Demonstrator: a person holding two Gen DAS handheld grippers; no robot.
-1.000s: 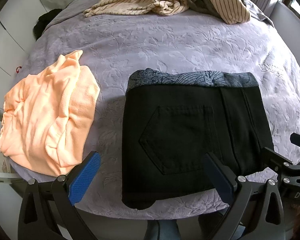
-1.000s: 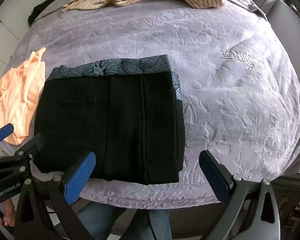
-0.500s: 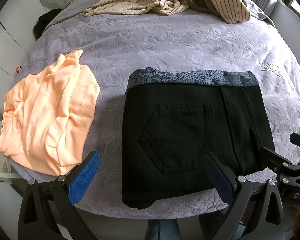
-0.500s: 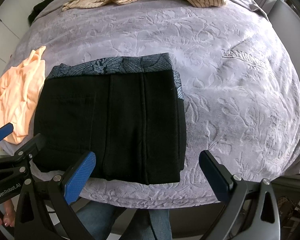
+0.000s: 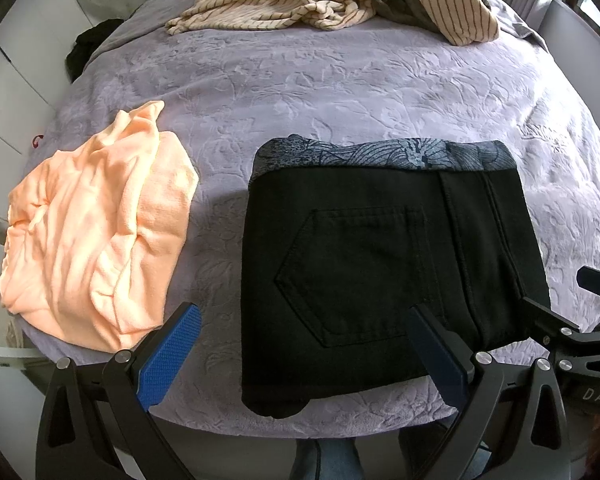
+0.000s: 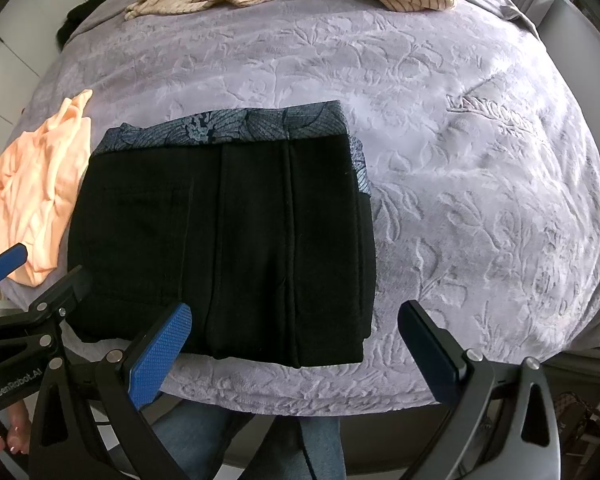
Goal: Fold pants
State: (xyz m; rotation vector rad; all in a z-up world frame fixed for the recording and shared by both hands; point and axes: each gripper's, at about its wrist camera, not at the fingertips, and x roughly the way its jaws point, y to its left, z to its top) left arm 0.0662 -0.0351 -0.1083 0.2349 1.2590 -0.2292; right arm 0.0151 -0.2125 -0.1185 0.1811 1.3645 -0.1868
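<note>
The black pants [image 5: 384, 264] lie folded into a flat rectangle near the front edge of the bed, back pocket up, with a blue-grey patterned band along the far edge; in the right wrist view the pants [image 6: 228, 236] sit left of centre. My left gripper [image 5: 304, 356] hovers open above the pants' near left part, holding nothing. Over the pants' near right corner my right gripper [image 6: 296, 352] is open too, and empty. Each gripper's black frame shows at the side of the other's view.
A lilac embossed bedspread [image 5: 340, 92] covers the bed. A folded peach garment [image 5: 96, 232] lies left of the pants. Striped beige clothes [image 5: 332, 0] are heaped at the far side. White cabinets stand at the left. A person's jeans-clad legs [image 6: 260, 440] show below the bed edge.
Both views have shifted only slightly; the pants, the other clothes and both open grippers stay as they were.
</note>
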